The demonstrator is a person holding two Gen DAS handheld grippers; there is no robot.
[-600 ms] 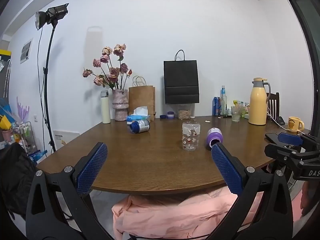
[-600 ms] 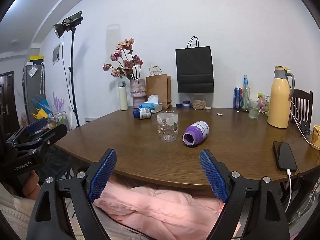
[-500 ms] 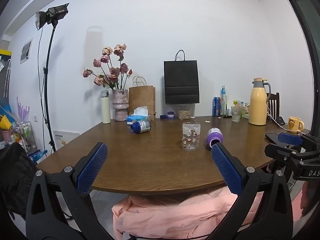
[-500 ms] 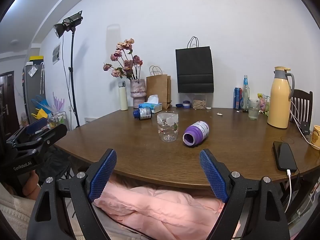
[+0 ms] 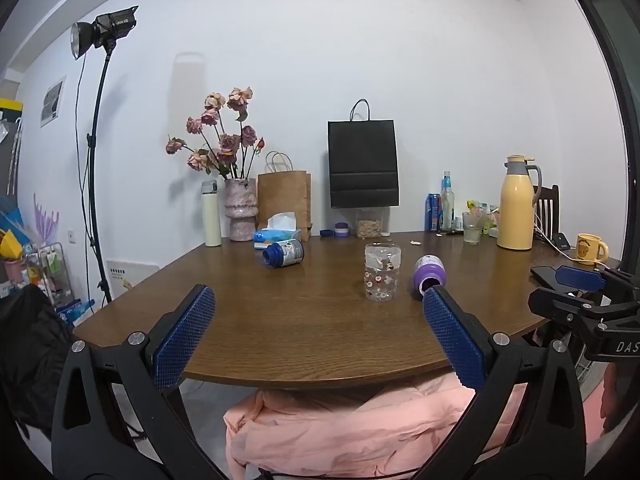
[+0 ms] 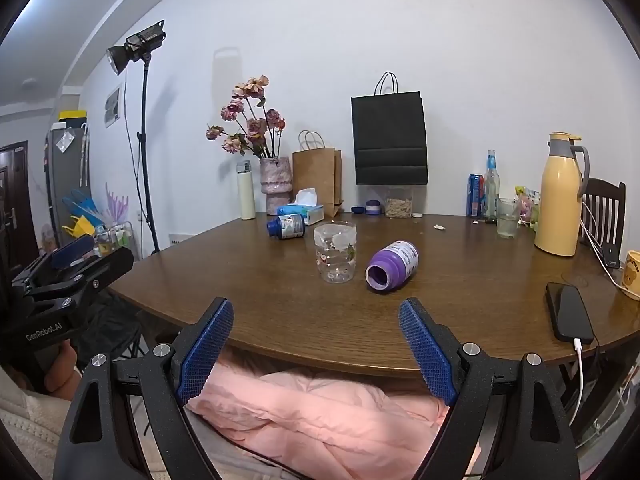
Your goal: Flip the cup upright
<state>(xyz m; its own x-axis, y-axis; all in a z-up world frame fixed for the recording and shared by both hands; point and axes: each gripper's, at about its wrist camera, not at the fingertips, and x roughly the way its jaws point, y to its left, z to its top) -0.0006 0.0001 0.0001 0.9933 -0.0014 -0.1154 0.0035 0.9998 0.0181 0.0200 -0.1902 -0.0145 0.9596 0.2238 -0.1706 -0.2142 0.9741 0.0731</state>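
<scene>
A clear glass cup with small flower prints [image 5: 382, 273] [image 6: 335, 252] stands on the brown table, its narrower end down. A purple cup [image 5: 429, 276] [image 6: 393, 266] lies on its side just right of the glass, its open mouth facing me. My left gripper [image 5: 318, 300] is open and empty, short of the table's near edge. My right gripper [image 6: 316, 312] is open and empty, also short of the near edge. Each gripper shows at the edge of the other's view.
A blue-capped jar [image 5: 284, 254] lies on its side behind the glass. A tissue box [image 5: 278, 234], vase of flowers [image 5: 240, 216], paper bags [image 5: 363, 164], yellow thermos [image 5: 518, 204], yellow mug [image 5: 590, 248] and phone [image 6: 568, 312] sit around the table. Pink bedding [image 6: 320, 412] lies below the edge.
</scene>
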